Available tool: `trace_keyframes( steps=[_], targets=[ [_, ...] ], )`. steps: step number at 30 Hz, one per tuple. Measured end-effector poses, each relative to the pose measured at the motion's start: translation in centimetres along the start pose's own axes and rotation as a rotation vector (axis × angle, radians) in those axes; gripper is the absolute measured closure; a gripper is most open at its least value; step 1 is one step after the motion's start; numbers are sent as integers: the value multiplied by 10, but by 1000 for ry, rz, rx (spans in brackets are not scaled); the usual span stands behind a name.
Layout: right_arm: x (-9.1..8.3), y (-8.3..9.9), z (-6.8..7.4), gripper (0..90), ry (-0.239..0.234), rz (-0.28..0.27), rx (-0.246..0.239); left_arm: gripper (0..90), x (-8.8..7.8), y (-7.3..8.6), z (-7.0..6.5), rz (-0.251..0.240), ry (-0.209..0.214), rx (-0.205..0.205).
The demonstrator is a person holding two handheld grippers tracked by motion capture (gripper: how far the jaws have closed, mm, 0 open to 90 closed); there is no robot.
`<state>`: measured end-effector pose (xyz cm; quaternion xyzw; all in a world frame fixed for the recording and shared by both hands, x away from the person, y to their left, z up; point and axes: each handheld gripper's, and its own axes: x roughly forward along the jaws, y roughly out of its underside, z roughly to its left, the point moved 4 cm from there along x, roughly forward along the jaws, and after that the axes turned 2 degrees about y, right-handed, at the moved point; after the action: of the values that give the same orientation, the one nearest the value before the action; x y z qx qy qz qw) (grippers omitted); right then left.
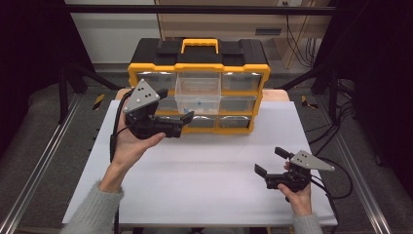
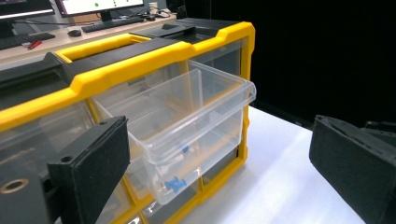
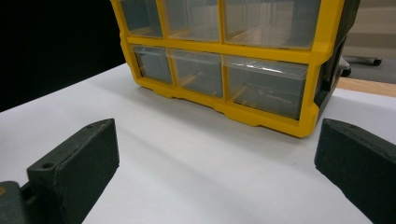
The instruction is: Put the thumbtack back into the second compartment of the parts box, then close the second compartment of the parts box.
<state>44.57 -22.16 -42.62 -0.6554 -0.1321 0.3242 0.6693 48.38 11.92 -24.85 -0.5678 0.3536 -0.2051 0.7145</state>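
A yellow and black drawer cabinet [image 1: 199, 67] stands at the back middle of the white table. Its top middle clear drawer [image 1: 197, 92] is pulled out and holds a few small blue pieces [image 2: 175, 183]. My left gripper [image 1: 176, 104] is held just left of that drawer and in front of the cabinet, its jaws open and pointing right, with nothing pressed between them. In the left gripper view the drawer [image 2: 196, 121] sits beyond the jaws. My right gripper [image 1: 269, 160] rests near the table's front right, open and empty, facing the cabinet's lower drawers [image 3: 261, 86].
The white tabletop [image 1: 209, 170] stretches between the two hands. Metal rails [image 1: 44, 156] run along both sides and a dark bar [image 1: 195, 9] crosses above the back. Cables [image 1: 341, 168] trail at the right. A desk with a keyboard [image 2: 112, 22] lies behind the cabinet.
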Motion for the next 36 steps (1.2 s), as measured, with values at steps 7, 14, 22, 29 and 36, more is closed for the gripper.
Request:
trace_keyframes(
  steps=[7,14,22,29,36],
  targets=[
    [1,0,0,5,3,5,4,46,-3,12,-5,-1,0,-2],
    [1,0,1,5,-2,1,3,50,0,25,-5,16,-10,-9],
    [1,0,1,5,1,1,5,116,6,33,-9,24,-3,-9],
    [1,1,0,5,0,2,2,294,9,35,-12,16,-13,-1],
    [1,0,1,5,1,2,7,508,14,37,-14,33,-11,-19]
  ],
)
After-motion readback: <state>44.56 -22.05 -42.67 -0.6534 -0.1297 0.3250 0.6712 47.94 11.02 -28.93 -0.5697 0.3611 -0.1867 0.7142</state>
